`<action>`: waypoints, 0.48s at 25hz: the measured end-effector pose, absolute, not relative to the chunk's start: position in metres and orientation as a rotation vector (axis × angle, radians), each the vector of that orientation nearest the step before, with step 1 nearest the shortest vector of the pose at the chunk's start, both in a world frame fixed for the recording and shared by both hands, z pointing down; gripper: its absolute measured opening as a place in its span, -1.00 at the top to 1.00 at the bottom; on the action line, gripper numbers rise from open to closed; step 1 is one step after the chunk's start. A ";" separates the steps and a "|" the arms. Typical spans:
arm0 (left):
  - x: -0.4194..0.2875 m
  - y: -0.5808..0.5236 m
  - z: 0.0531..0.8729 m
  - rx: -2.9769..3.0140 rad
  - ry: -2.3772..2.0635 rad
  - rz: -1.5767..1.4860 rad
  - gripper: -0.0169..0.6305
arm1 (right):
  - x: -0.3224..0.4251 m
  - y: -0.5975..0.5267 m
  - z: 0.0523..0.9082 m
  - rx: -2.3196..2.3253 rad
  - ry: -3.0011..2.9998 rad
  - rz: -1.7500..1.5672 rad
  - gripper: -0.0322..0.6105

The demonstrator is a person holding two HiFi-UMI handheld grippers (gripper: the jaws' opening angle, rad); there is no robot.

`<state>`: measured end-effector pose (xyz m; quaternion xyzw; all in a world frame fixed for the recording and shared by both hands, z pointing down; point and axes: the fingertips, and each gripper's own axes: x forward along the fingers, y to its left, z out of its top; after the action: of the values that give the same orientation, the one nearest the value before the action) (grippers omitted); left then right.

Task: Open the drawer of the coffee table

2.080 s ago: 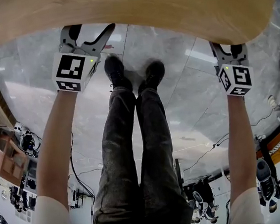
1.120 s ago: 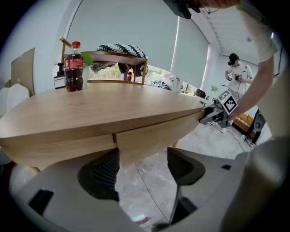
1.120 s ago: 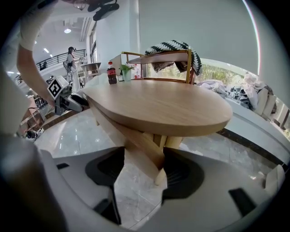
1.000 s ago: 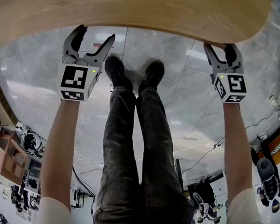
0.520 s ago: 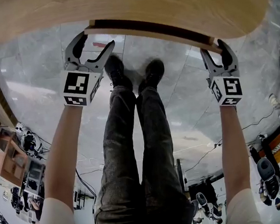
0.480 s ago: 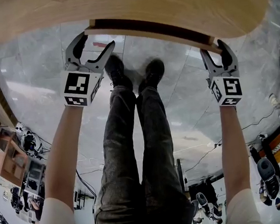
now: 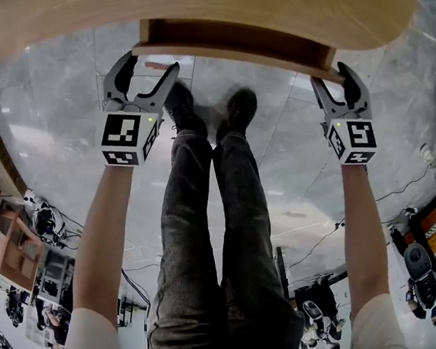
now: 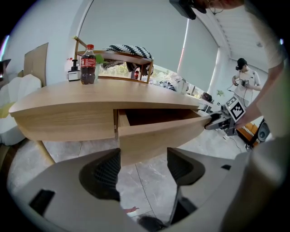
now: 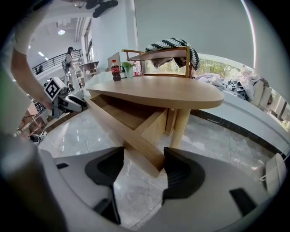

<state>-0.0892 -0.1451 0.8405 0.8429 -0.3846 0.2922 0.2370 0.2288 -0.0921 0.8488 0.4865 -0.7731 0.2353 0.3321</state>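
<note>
The left hand-held gripper (image 7: 148, 63) and right hand-held gripper (image 7: 330, 73) stood open, straddling the drawer's (image 7: 231, 43) front corners. Both forearms (image 7: 103, 221) stretched straight forward.

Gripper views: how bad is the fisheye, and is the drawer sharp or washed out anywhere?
Left gripper view: heavy barrel distortion and black corners; the drawer front is sharp and evenly lit, with no glare. Right gripper view: same fisheye; the drawer is sharp, and the window behind runs bright, but the wood isn't washed out. Head view: the floor shows streaky glare, and the tabletop edge bows.
</note>
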 end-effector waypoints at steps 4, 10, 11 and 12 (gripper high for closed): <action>-0.095 -0.140 0.844 2.265 -1.098 0.803 -0.02 | 0.227 -0.083 0.852 1.261 -2.015 0.630 0.02; -0.103 -0.134 0.844 2.190 -1.168 0.776 0.12 | 0.222 -0.072 0.852 1.250 -2.015 0.646 0.01; -0.104 -0.133 0.843 2.182 -1.172 0.764 0.12 | 0.221 -0.071 0.852 1.250 -2.015 0.647 0.02; -0.104 -0.133 0.843 2.174 -1.175 0.752 0.12 | 0.221 -0.071 0.852 1.250 -2.016 0.648 0.01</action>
<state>-0.1038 -0.1328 0.8432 0.8091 -0.4371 0.2799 0.2756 0.2212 -0.0708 0.8524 0.4790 -0.7724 0.2484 0.3349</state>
